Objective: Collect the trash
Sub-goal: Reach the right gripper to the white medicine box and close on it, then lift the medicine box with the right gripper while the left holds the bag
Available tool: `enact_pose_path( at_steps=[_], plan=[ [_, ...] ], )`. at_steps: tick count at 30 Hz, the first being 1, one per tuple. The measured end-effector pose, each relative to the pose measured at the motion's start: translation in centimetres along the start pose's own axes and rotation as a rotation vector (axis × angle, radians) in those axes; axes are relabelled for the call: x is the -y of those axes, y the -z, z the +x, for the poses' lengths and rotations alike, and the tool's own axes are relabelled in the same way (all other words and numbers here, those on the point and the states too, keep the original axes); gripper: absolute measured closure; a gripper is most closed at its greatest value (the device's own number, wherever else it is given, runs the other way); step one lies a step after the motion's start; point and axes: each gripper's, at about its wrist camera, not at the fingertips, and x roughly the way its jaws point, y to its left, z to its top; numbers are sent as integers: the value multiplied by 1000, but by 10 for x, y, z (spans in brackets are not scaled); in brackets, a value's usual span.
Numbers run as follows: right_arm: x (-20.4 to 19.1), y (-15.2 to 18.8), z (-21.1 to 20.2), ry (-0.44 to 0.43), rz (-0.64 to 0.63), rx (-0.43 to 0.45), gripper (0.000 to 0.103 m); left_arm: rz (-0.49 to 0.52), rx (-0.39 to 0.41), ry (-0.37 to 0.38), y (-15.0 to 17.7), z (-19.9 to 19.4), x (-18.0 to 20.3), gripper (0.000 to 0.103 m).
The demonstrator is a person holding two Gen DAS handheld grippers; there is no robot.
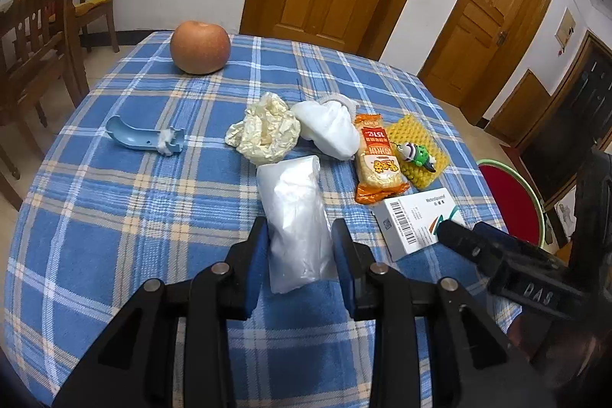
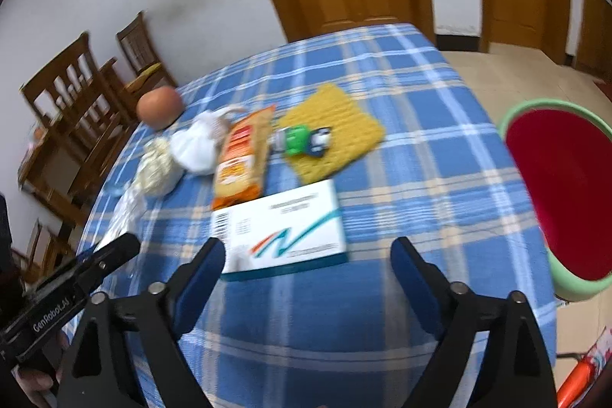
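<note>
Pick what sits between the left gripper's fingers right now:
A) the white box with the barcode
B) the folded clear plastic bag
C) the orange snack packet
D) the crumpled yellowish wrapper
B: in the left wrist view the left gripper closes on the clear plastic bag, its blue pads against the bag's sides; the white box, orange snack packet and yellowish wrapper lie apart on the tablecloth.
</note>
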Motion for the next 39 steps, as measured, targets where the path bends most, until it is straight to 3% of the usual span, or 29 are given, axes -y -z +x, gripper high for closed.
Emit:
enact_pose_path(
  at_steps=[13,16,18,31,32,33,34,39],
  plan=[
    [-29,8,25,81,-90,-44,0,-40,0,-5,1,-1,-18,69],
    [-31,10,24,111,-93,-24,2,-41,0,-2,2,0,-21,69],
    [-31,12,23,136,-90,-11,12,-38,-4,-6,2,0,-21,69],
    [-8,21,-15,87,6,79,13,7,-3,8,-1,-3,-2,69],
    [-5,22,-20,84,18,90,18,11,-3,12,-1,-3,1,69],
    [-1,23,-24,81,27,98,38,17,-3,19,-1,-4,4,69],
    [2,23,-28,83,37,99,42,21,-5,27,-2,-4,7,69],
    [18,27,-44,91,74,126,41,53,-18,62,-3,-1,26,69]
  ],
)
